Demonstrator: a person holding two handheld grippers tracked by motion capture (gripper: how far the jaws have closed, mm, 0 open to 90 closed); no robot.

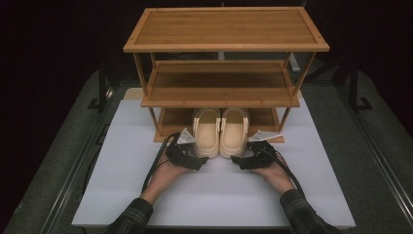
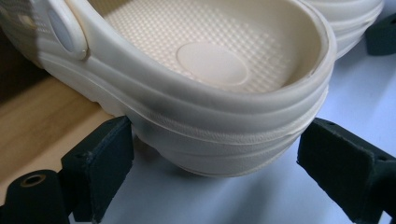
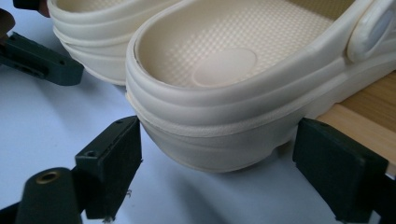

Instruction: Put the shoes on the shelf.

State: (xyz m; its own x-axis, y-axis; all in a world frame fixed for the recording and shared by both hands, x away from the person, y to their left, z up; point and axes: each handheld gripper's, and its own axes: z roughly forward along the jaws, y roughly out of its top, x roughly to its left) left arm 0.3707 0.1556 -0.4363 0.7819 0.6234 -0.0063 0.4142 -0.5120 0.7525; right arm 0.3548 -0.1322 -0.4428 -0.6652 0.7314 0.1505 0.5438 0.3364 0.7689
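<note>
High view: left gripper (image 1: 198, 161) at the heel of the left clog (image 1: 205, 132), right gripper (image 1: 238, 161) at the heel of the right clog (image 1: 234, 131); toes sit under the bamboo rack (image 1: 225, 48), heels over the white board (image 1: 214, 195). Left gripper view: jaws spread, heel (image 2: 219, 126) between them, left pad roughly touching, right pad clear. Right gripper view: jaws apart, heel (image 3: 219, 135) between, no firm clamp.

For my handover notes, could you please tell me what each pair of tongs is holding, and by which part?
Nothing yet: the left tongs straddle the left clog's heel, the right tongs the right clog's heel, pads not pressing.
</note>
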